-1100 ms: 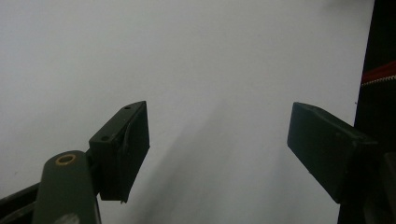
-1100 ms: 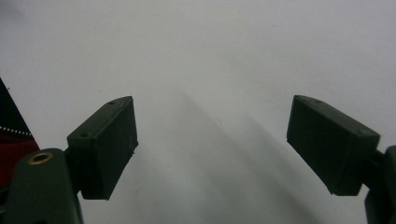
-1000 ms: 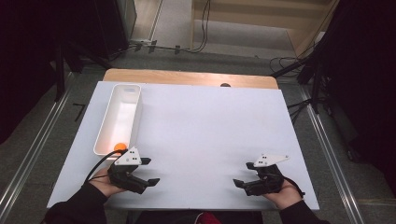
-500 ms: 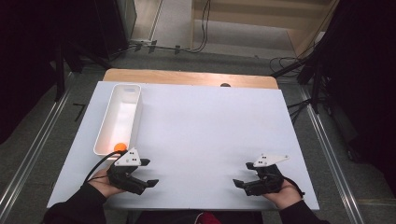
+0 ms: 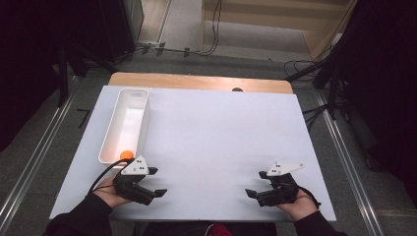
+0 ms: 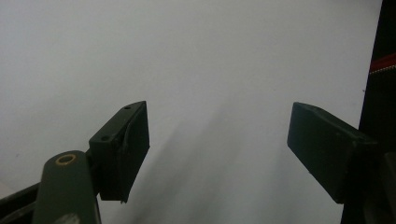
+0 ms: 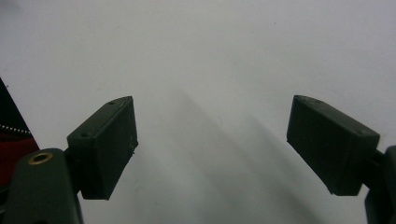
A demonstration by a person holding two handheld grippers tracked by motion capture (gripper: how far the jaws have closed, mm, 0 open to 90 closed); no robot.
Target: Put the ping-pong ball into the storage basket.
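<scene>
Orange ball (image 5: 127,154) in tray's (image 5: 111,132) near end lies just beyond left gripper (image 5: 156,181), fingers spread empty; right gripper (image 5: 254,184), likewise spread, sits well apart.

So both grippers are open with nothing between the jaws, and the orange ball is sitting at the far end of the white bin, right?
Not quite. The orange ball lies at the near end of the white bin, by the left gripper, as the high view shows. The rest holds: the left gripper and the right gripper are open with nothing between the jaws.
</scene>
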